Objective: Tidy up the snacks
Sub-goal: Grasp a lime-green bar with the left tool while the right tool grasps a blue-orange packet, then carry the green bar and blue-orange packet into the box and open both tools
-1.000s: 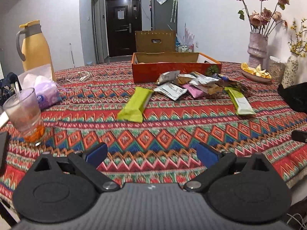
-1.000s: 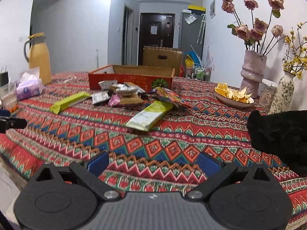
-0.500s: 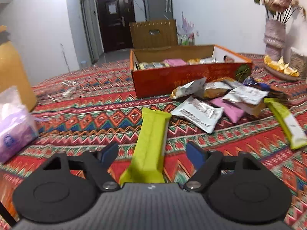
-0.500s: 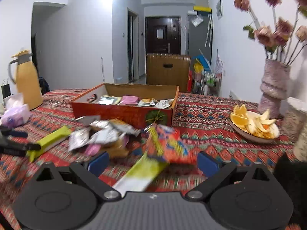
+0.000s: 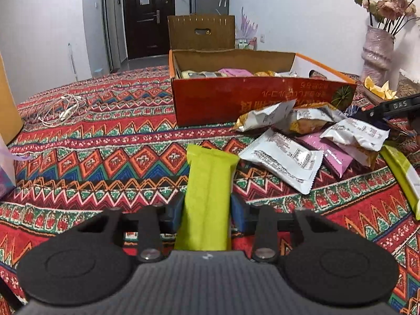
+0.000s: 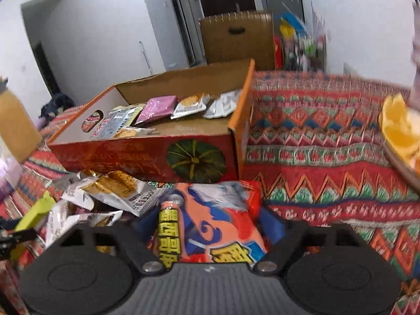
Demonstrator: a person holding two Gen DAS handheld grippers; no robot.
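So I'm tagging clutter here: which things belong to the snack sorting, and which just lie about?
Job: left gripper, lime-green bar, right gripper, orange snack bag, red cardboard box, loose packets.
Lying about: earphone cable, flower vase, orange slices.

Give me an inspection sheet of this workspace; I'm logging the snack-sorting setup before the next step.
Surface: patterned tablecloth, covered in red zigzags.
Job's things: cardboard box open, several packets inside; loose packets piled in front of it; second green bar at right.
Clutter: plate of orange slices; vase of flowers; tissue pack, partly cut off.
Grippers: left gripper closed on the green bar; right gripper around the orange bag, grip unclear through blur.
Cables: white cable coiled at far left.
Surroundings: dark door, brown crate, white walls.
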